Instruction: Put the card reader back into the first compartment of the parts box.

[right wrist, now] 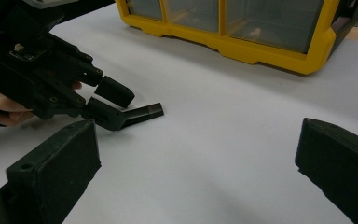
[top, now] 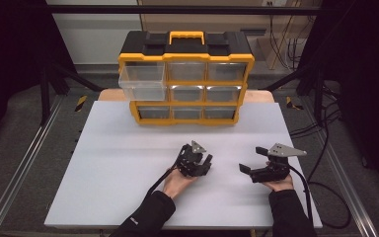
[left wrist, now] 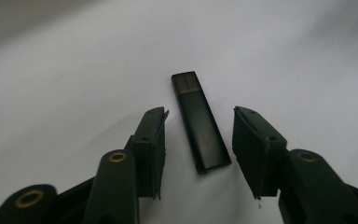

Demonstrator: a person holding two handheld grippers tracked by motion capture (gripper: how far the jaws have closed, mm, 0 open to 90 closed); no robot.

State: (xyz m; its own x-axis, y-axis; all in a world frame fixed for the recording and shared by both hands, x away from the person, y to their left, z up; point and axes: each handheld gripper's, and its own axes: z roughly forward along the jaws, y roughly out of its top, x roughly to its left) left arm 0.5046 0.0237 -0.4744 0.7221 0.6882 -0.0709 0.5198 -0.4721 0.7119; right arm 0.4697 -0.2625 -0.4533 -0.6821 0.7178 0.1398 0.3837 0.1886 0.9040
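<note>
Left gripper view – left gripper [left wrist: 198, 135] astride USB stick [left wrist: 199, 122] (untouched)

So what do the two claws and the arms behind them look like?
Both are black, two-jawed claws. The right claw carries a grey three-cornered plate on top and trails a black cable. The left claw has brass-coloured pivot rings and flat black pads. Both forearms wear black sleeves.

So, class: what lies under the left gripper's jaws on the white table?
A black USB stick lies flat on the white table, between the left gripper jaws, with gaps either side. Its near end is visible; whatever sits beneath the stick is covered.
</note>
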